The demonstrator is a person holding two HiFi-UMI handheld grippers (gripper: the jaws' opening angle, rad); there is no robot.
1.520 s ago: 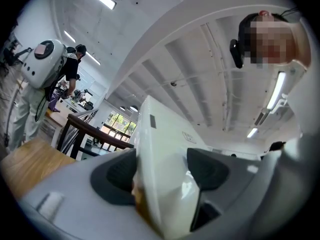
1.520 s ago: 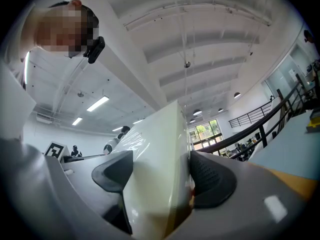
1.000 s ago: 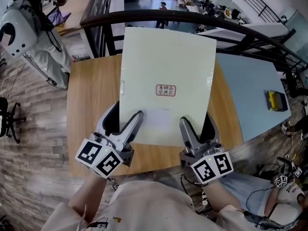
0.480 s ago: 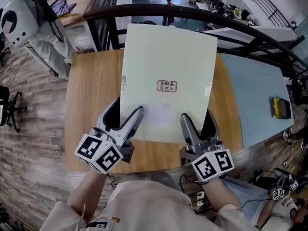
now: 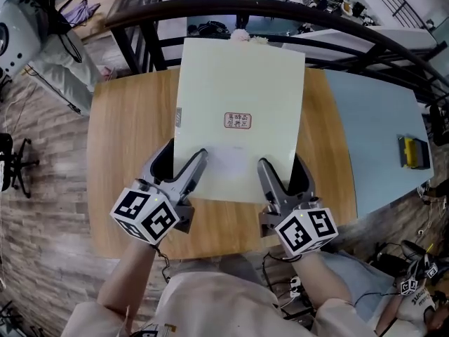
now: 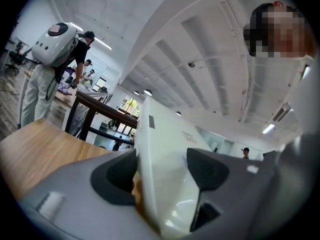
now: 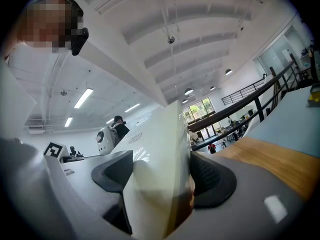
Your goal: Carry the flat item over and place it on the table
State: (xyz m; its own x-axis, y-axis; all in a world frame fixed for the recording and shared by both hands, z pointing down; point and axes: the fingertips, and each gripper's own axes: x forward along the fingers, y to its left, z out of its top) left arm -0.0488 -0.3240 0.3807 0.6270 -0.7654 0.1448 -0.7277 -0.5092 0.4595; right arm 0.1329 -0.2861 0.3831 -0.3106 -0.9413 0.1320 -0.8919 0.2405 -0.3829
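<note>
A large pale flat board (image 5: 238, 118) with a small red stamp at its middle is held up over the wooden table (image 5: 119, 160). My left gripper (image 5: 177, 168) is shut on the board's near left edge and my right gripper (image 5: 280, 174) on its near right edge. In the left gripper view the board (image 6: 160, 154) stands edge-on between the dark pads (image 6: 207, 170). The right gripper view shows the board (image 7: 160, 159) clamped the same way between its pads (image 7: 210, 179). The board's far edge reaches past the table's back, over the black railing (image 5: 351, 20).
A light blue table (image 5: 379, 139) adjoins the wooden one on the right, with a yellow and black object (image 5: 412, 150) on it. The curved railing runs behind both. A person with a white backpack (image 5: 28, 34) stands far left. An office chair (image 5: 10, 167) is at the left edge.
Both grippers and the board have shifted slightly left and nearer over the wooden table. The grip on the board is unchanged.
</note>
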